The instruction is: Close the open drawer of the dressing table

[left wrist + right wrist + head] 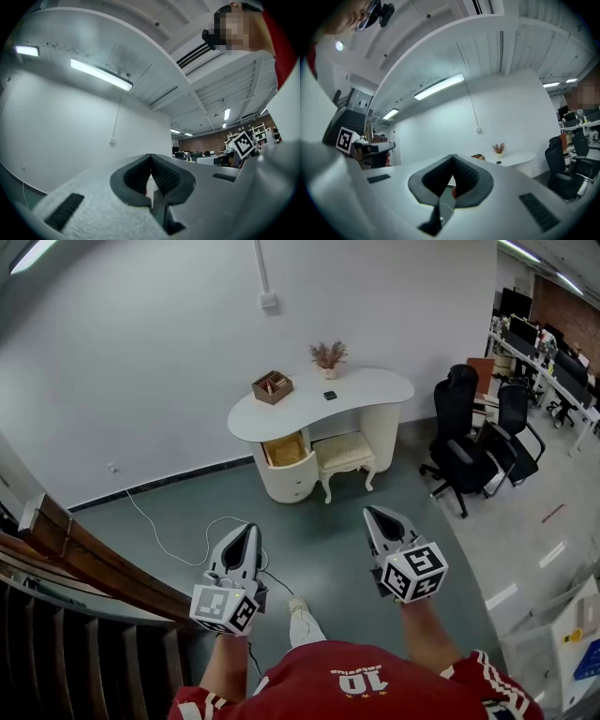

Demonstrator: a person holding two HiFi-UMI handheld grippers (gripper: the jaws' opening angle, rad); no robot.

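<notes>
The white kidney-shaped dressing table (375,387) stands against the far wall, well ahead of me. Its top drawer (285,450) on the left pedestal is pulled out, showing a wooden inside. My left gripper (247,531) and right gripper (372,514) are held side by side over the grey floor, far short of the table. Both point toward it. Each one's jaws meet at the tips with nothing between them, as seen for the left gripper (151,157) and the right gripper (453,157). In the right gripper view the table (516,159) shows small in the distance.
A cushioned stool (344,455) sits under the table beside the drawer. On top are a wooden box (272,387), a vase of dried flowers (328,357) and a small dark object (330,396). Black office chairs (466,442) stand right. A wooden stair rail (84,554) runs left; a cable (167,542) crosses the floor.
</notes>
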